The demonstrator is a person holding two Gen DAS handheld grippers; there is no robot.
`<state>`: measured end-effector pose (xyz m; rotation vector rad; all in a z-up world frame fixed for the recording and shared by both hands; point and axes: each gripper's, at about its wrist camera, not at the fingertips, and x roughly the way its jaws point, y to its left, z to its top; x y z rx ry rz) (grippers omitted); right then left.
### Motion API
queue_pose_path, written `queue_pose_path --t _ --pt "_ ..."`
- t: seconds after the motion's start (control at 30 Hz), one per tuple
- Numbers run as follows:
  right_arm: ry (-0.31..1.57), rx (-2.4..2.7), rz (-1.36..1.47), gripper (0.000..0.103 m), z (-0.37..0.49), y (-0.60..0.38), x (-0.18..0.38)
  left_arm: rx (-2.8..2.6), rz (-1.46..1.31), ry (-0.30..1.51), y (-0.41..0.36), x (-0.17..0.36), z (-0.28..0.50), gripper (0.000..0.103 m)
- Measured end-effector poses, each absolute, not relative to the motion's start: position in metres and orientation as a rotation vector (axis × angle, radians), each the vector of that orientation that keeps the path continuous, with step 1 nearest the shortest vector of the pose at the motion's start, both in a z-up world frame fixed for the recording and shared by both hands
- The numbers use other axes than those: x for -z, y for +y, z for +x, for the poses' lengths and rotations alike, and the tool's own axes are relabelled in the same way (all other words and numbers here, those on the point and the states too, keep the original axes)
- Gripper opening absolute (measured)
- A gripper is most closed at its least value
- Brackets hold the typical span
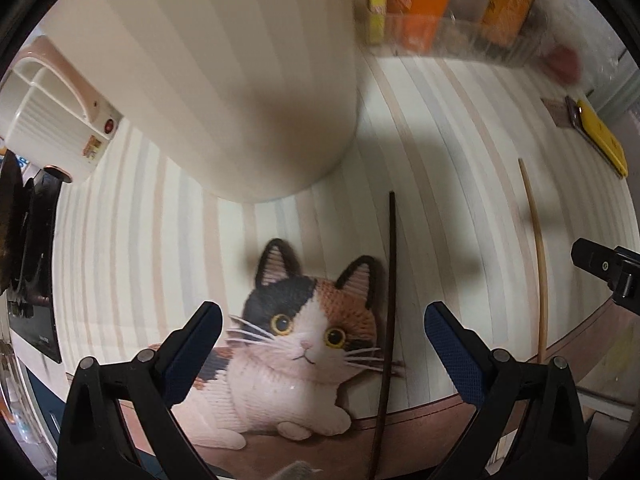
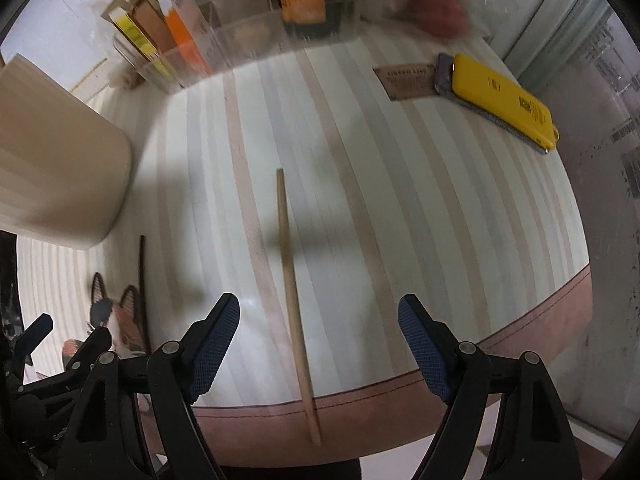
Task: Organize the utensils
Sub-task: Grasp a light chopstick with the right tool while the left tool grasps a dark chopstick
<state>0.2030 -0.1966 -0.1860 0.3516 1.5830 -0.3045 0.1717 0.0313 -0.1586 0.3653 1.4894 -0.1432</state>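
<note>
Both jaws spread wide, nothing gripped — left gripper (image 1: 322, 344) is hung over the dark chopstick (image 1: 387, 320), right gripper (image 2: 319, 334) over the light chopstick (image 2: 294, 300).

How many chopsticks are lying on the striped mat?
2: a dark chopstick beside the cat picture, and a light chopstick between the open right tongs. Others may be hidden.
</note>
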Motion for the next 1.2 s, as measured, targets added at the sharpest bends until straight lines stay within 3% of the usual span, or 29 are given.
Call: queue_pose_path --t 0.13,0.2,0.43,0.57,0.63,0.7,0.73,0.8,0.87,0.9,0.97,1.07,1.2 --pt "1.607 0.305 0.350 0.083 0.200 -0.197 0.194 0.160 0.382 1.523 0.027 0.175 0.170 0.100" --pt "1.618 0.304 0.346 0.083 0.198 -0.196 0.197 0.172 0.385 1.538 0.025 0.181 0.169 0.093" --pt "1.662 0.292 0.344 0.083 0.197 -0.194 0.217 0.188 0.385 1.563 0.018 0.196 0.165 0.092" --pt "1.688 0.276 0.332 0.083 0.195 -0.191 0.231 0.173 0.349 1.562 0.011 0.204 0.169 0.072" --pt "1.696 0.273 0.327 0.082 0.194 -0.191 0.237 0.181 0.339 1.553 0.009 0.204 0.171 0.068" --pt "1.708 0.270 0.327 0.076 0.193 -0.189 0.244 0.216 0.325 1.552 0.005 0.203 0.170 0.048" --pt "1.718 0.263 0.327 0.071 0.192 -0.188 0.248 0.230 0.320 1.552 0.005 0.204 0.170 0.042" --pt "1.696 0.279 0.287 0.062 0.193 -0.184 0.248 0.238 0.332 1.548 0.000 0.203 0.170 0.016" --pt "1.680 0.280 0.279 0.045 0.194 -0.182 0.247 0.231 0.341 1.548 0.000 0.203 0.170 0.004" --pt "1.672 0.281 0.277 0.039 0.195 -0.180 0.245 0.216 0.340 1.546 0.003 0.203 0.171 0.004" --pt "1.664 0.277 0.273 0.017 0.197 -0.176 0.244 0.178 0.319 1.548 0.017 0.203 0.173 0.003" --pt "1.657 0.242 0.285 0.009 0.199 -0.167 0.243 0.114 0.277 1.545 0.045 0.201 0.172 0.003" --pt "1.680 0.153 0.328 0.008 0.199 -0.145 0.244 0.007 0.171 1.562 0.094 0.198 0.172 0.003"
